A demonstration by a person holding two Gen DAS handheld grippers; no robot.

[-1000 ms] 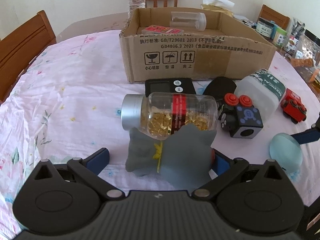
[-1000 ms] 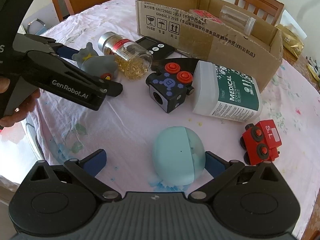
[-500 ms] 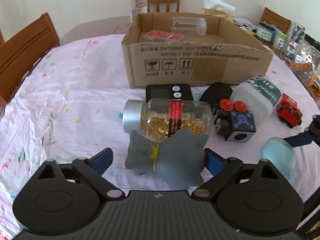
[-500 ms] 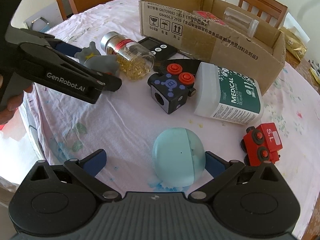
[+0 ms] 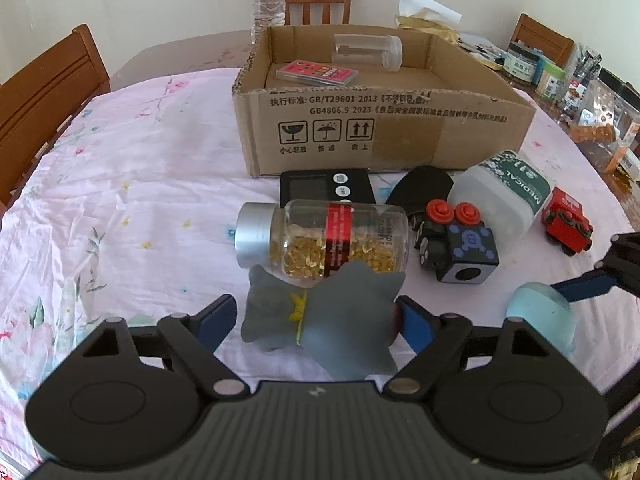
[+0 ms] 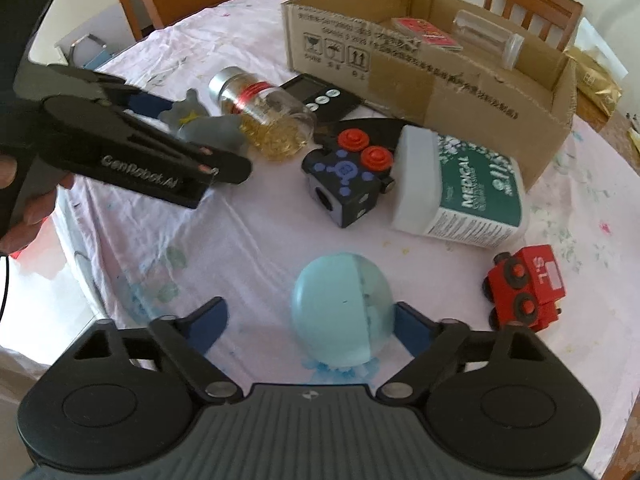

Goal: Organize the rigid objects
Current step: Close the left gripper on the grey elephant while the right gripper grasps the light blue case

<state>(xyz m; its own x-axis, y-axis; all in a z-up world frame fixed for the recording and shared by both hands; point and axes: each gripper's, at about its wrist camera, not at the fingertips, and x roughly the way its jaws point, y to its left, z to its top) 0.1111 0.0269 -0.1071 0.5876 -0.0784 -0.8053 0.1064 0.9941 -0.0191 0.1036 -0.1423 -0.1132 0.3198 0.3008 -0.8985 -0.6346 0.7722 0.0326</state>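
Observation:
A grey soft toy (image 5: 340,320) with a yellow mark lies between the blue pads of my left gripper (image 5: 316,312), whose jaws are closing. Its right pad meets the toy; a thin gap shows at the left pad. A pale blue ball (image 6: 340,312) sits inside my right gripper (image 6: 309,312), also closing: the right pad is at the ball and the left pad is well clear. A pill bottle (image 5: 336,240) lies just behind the toy. The cardboard box (image 5: 380,128) holds a red card pack (image 5: 316,72) and a clear jar (image 5: 368,50).
A black cube with red buttons (image 5: 460,244), a white medical jar (image 5: 504,192), a red toy train (image 5: 566,224) and a black digital device (image 5: 320,188) lie in front of the box. Wooden chairs ring the table. Jars and packets crowd the far right edge.
Both pairs of jaws have narrowed: the left around the grey toy, the right toward the blue ball. Neither object has moved on the cloth.

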